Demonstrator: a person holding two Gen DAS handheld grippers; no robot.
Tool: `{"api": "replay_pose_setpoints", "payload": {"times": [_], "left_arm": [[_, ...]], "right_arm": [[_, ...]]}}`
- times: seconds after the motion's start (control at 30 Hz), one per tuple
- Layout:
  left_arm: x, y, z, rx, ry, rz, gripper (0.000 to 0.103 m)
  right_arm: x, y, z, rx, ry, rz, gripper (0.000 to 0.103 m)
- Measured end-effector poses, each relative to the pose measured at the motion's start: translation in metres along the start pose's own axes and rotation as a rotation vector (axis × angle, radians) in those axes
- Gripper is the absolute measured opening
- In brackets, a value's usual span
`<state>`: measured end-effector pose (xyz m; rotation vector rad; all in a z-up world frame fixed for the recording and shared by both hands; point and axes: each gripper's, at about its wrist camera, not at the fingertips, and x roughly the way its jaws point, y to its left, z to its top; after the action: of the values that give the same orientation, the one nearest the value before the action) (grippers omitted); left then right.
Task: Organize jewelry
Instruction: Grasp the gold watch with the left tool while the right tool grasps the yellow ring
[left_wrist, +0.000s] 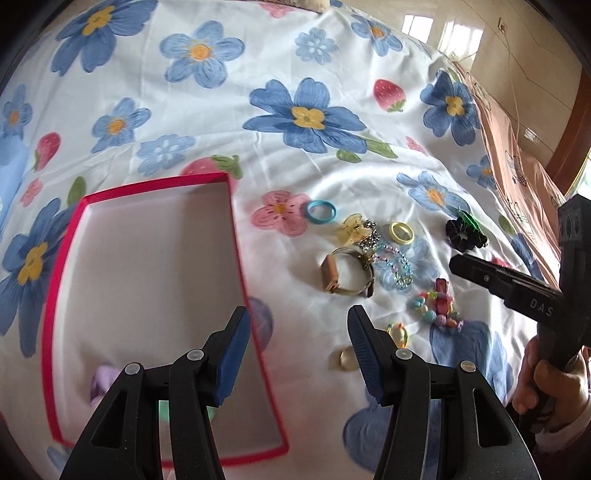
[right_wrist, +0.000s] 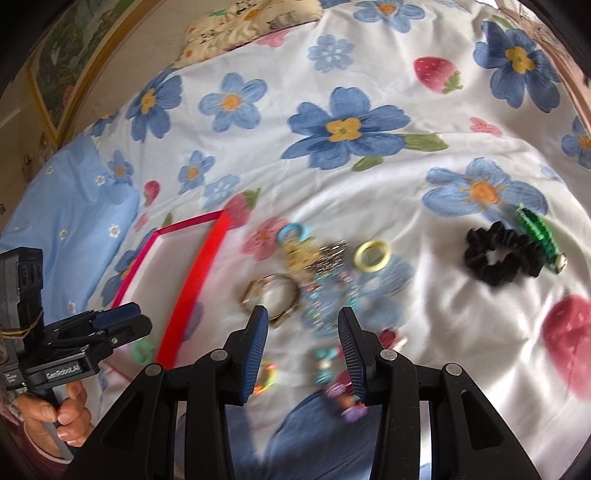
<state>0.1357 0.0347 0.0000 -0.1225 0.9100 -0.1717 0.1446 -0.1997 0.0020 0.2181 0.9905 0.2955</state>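
Observation:
A red-rimmed white tray (left_wrist: 236, 236) lies on the flowered bedsheet; a purple item (left_wrist: 101, 380) and a green one lie at its near end. Jewelry lies right of it: a gold watch (left_wrist: 347, 271), blue ring (left_wrist: 321, 212), yellow ring (left_wrist: 402, 232), yellow claw clip (left_wrist: 352, 229), bead bracelets (left_wrist: 436, 306), black scrunchie (left_wrist: 465, 232). My left gripper (left_wrist: 299, 325) is open and empty over the tray's right rim. My right gripper (right_wrist: 301, 325) is open and empty above the watch (right_wrist: 271, 295) and beads (right_wrist: 332, 295). The tray (right_wrist: 192, 280) shows at its left.
The right gripper's body (left_wrist: 517, 291) reaches in from the right in the left wrist view. The left gripper (right_wrist: 110, 325) sits at the lower left of the right wrist view. A pillow (right_wrist: 251, 18) lies at the bed's far end. A green clip (right_wrist: 539, 232) lies by the scrunchie (right_wrist: 502, 258).

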Motion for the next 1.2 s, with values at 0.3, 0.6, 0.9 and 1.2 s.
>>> {"api": "replay_pose_setpoints", "payload": {"times": [0.3, 0.6, 0.9, 1.2], "left_arm": [[0.056, -0.015, 0.029, 0.037, 0.059, 0.001, 0.054], [0.111, -0.023, 0.043, 0.039, 0.136, -0.006, 0.042], [0.136, -0.029, 0.046, 0.051, 0.162, -0.032, 0.01], [0.108, -0.021, 0.04, 0.032, 0.114, -0.064, 0.008]], "right_arm": [[0.028, -0.01, 0.03, -0.02, 0.012, -0.002, 0.043], [0.067, -0.034, 0.047, -0.057, 0.061, -0.152, 0.041], [0.087, -0.052, 0.042, -0.062, 0.11, -0.179, 0.003], [0.052, -0.034, 0.042, -0.042, 0.033, -0.107, 0.002]]}}
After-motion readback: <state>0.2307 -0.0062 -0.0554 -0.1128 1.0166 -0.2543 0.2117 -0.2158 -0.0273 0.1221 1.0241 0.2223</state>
